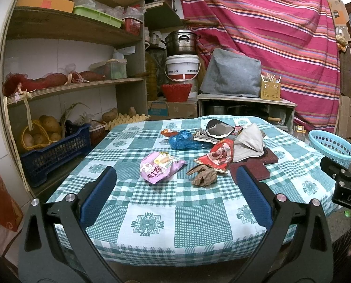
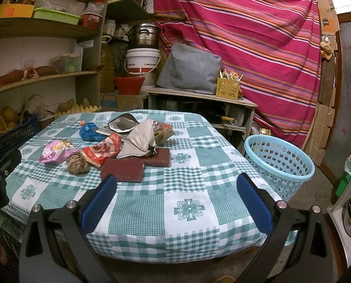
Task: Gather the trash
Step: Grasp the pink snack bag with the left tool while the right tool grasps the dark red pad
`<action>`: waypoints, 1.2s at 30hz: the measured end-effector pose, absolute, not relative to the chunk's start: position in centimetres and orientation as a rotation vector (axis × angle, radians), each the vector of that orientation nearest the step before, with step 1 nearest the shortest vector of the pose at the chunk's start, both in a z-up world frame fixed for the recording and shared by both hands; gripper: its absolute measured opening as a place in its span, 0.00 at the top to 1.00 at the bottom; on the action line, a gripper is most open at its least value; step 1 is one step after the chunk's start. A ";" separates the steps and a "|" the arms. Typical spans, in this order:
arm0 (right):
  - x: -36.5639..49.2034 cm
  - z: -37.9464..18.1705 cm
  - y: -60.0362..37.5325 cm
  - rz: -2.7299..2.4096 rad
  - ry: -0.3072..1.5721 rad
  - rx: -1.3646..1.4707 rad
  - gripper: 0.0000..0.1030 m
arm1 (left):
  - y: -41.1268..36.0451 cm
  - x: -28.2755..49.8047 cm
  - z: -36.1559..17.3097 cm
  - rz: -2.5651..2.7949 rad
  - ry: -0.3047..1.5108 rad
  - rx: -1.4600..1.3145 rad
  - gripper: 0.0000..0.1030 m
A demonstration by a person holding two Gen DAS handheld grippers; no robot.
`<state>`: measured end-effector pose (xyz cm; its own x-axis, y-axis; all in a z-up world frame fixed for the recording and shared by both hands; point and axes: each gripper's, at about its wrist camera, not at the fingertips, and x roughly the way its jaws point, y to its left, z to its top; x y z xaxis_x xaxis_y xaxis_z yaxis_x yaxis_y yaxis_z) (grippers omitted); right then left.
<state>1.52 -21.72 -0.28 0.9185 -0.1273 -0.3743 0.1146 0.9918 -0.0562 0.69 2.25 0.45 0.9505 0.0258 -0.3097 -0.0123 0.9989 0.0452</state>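
Trash lies scattered on the checked tablecloth point(image 1: 152, 200) point(image 2: 194, 165): a pink snack wrapper point(image 1: 159, 167) point(image 2: 55, 151), a crumpled brown paper ball point(image 1: 205, 175) point(image 2: 77, 164), a red wrapper point(image 1: 219, 155) point(image 2: 102, 149), a blue plastic bag point(image 1: 183, 140) point(image 2: 90, 132), a grey-white pouch point(image 1: 248, 143) point(image 2: 141, 139) and two dark red scouring pads point(image 1: 251, 167) point(image 2: 123, 171). A light blue basket point(image 1: 331, 145) point(image 2: 279, 162) stands off the table's right side. My left gripper point(image 1: 175, 200) hovers open over the near table edge, short of the pink wrapper. My right gripper point(image 2: 175, 202) is open too, just before the pads. Both hold nothing.
Wooden shelves point(image 1: 69, 26) with boxes and a dark blue crate of potatoes point(image 1: 55, 151) stand at the left. Behind the table are a white bucket point(image 1: 182, 67), a metal pot, a red basket and a low cabinet point(image 2: 199, 96) under a striped curtain point(image 2: 246, 35).
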 end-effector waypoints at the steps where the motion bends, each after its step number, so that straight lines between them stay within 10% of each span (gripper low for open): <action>1: 1.6 -0.4 -21.9 -0.124 0.387 -0.033 0.04 | 2.4 0.7 0.3 0.020 0.317 0.043 0.05; 36: 17.2 -4.2 -21.5 -0.029 0.677 -0.020 0.04 | 7.1 20.4 -4.6 -0.021 0.743 0.077 0.05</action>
